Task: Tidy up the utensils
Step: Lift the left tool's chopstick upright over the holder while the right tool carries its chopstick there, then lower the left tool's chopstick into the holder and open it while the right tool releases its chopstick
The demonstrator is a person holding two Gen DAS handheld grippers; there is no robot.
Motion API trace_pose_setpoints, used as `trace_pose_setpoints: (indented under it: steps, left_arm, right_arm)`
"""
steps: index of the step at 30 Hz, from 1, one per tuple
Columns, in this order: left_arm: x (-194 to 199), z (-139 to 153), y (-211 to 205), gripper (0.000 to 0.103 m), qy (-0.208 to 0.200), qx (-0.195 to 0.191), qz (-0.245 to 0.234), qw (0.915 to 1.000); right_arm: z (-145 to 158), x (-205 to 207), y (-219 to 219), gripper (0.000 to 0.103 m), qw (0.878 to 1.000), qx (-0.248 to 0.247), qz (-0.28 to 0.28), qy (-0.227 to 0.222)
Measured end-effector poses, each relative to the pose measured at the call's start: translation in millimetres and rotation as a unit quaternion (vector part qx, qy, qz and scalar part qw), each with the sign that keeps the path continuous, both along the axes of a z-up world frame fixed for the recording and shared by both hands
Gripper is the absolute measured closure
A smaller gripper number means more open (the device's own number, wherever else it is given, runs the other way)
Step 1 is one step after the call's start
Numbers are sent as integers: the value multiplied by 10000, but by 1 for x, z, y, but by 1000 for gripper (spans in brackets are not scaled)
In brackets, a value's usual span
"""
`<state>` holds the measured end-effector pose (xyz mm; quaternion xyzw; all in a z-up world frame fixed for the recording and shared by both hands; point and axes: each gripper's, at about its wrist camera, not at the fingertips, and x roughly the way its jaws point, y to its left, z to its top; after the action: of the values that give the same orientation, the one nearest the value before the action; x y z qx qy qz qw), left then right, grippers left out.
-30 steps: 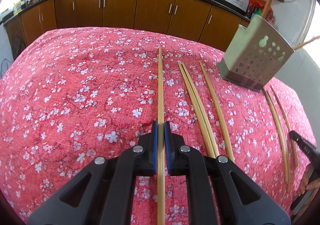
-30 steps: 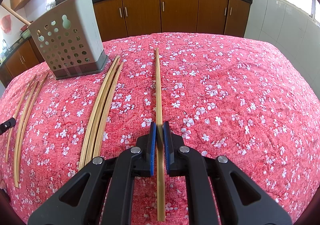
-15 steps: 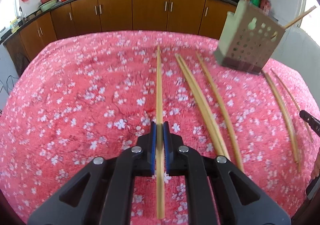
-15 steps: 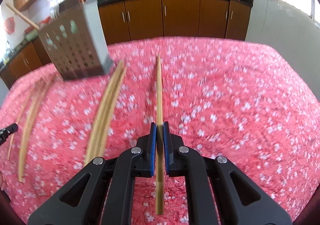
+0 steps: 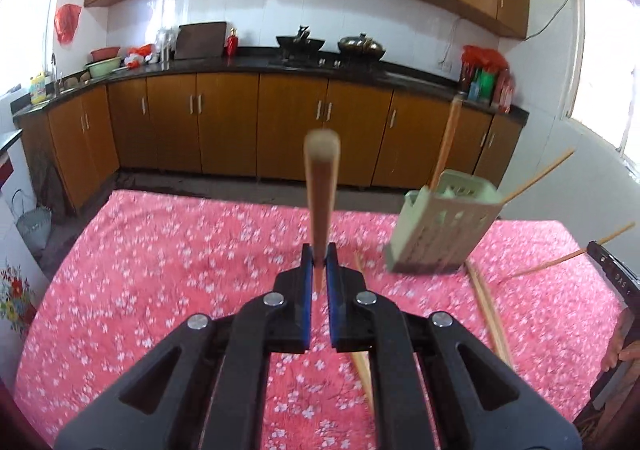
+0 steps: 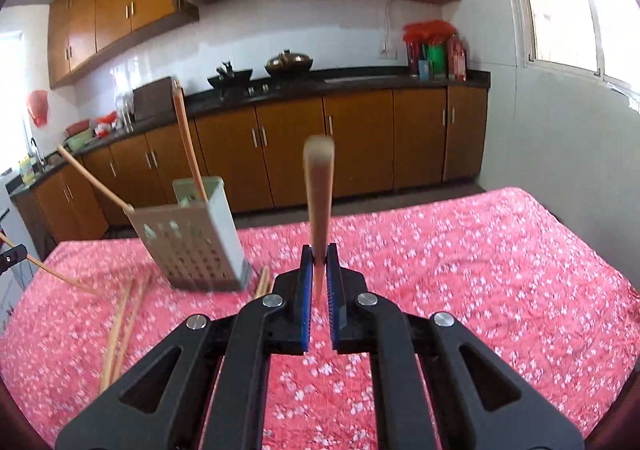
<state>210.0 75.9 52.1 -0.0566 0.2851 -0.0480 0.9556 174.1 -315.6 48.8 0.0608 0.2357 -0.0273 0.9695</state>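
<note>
Grippers pointing slightly downward above the floral tablecloth (image 5: pixel 160 270): left gripper (image 5: pixel 319 268) and right gripper (image 6: pixel 319 268) each clamping one chopstick (image 5: pixel 320 190), (image 6: pixel 318 194); perforated holder (image 6: pixel 192 242) standing nearby.

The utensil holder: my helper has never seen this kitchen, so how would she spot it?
On the table with the red flowered cloth, look toward the far edge facing the wooden cabinets. There stands the pale grey-green perforated plastic utensil holder, a boxy caddy with two wooden chopsticks sticking out; the other chopsticks lie flat.
</note>
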Motion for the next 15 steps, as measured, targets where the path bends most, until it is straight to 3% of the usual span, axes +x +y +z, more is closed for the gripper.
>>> trace_pose_setpoints:
  steps: [9, 15]
  left_arm:
    - [-14, 71, -29, 95, -370, -418, -794, 9953]
    - [-7, 115, -58, 95, -898, -523, -1012, 9894]
  right_arm:
    - [79, -15, 14, 95, 9907, 745, 921, -674]
    - [113, -10, 36, 95, 9840, 647, 1017, -1310]
